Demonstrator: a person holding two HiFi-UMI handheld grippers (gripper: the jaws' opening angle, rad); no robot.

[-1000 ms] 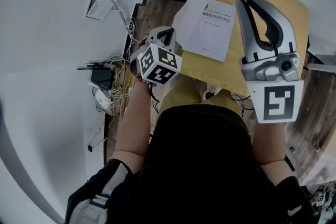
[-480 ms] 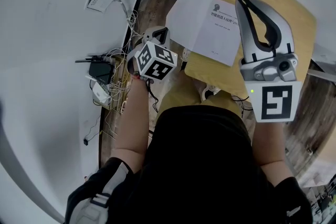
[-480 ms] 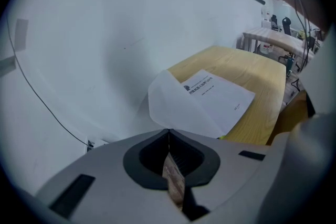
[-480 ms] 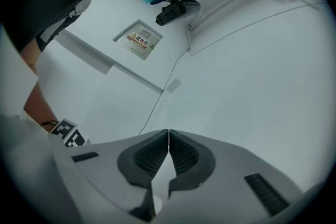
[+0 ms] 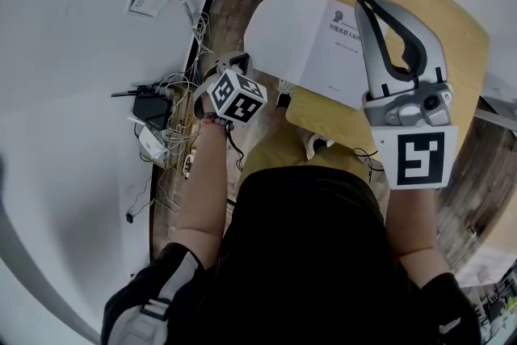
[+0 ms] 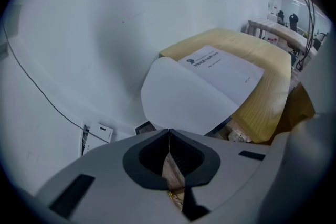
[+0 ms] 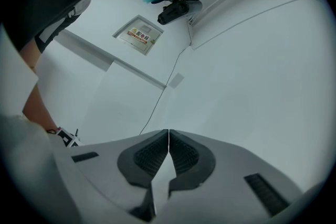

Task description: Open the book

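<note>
cover (image 5: 283,24) swung wider | left claw (image 6: 168,132) lower, pinching it

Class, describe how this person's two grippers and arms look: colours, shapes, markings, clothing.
The left gripper and right gripper are silver-grey shells with black ribbed pads. Each carries a white cube with black square markers. The person wears a black top.

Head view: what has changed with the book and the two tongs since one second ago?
The left tongs, shut on the edge of the front cover, pulled it leftward; the cover now stands open wider, reaching past the table edge. Unchanged: the book stays on the table, and the right tongs stay shut, empty, raised above it.
</note>
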